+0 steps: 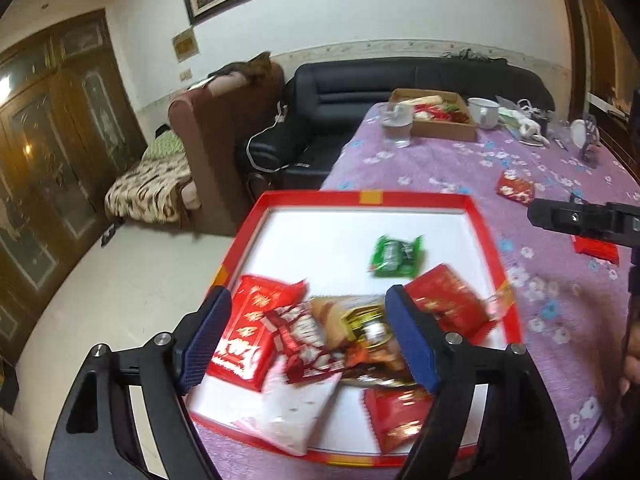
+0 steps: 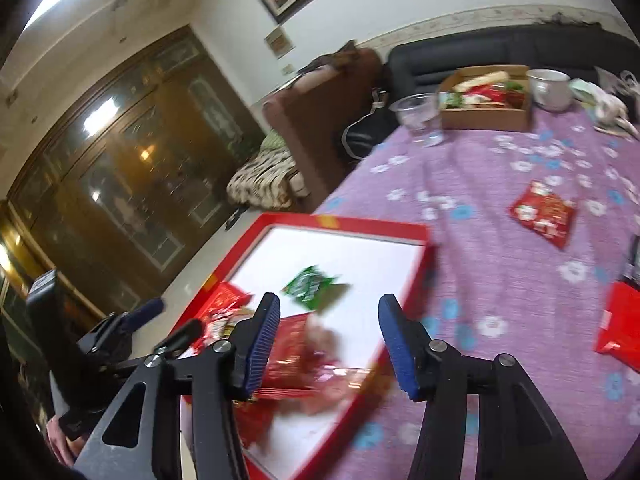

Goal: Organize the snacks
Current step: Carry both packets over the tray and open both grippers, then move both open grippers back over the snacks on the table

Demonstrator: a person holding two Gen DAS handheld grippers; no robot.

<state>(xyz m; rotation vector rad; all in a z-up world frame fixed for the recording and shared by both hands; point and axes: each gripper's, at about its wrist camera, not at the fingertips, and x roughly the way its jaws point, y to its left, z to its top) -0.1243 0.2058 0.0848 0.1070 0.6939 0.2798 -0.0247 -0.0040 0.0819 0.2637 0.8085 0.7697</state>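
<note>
A red-rimmed white tray (image 1: pixel 368 197) lies at the near left corner of the purple flowered table. It holds a heap of red, white and gold snack packets (image 1: pixel 296 332) and one green packet (image 1: pixel 396 256) lying apart. My left gripper (image 1: pixel 310 332) hangs open over the heap, and its blue pads (image 1: pixel 208 336) press on nothing. In the right wrist view my right gripper (image 2: pixel 332 340) is also open above the tray (image 2: pixel 332 222). Blurred red packets (image 2: pixel 296 364) lie under it, and the green packet (image 2: pixel 310 288) sits just beyond. Two red packets (image 2: pixel 542 212) (image 2: pixel 620 328) lie loose on the cloth.
At the far end of the table stand a cardboard box of snacks (image 1: pixel 440 128), a clear glass (image 1: pixel 396 128) and a white mug (image 1: pixel 484 114). Left of the table the edge drops to the floor, with a black sofa (image 1: pixel 360 88) and a brown armchair (image 1: pixel 216 128) behind.
</note>
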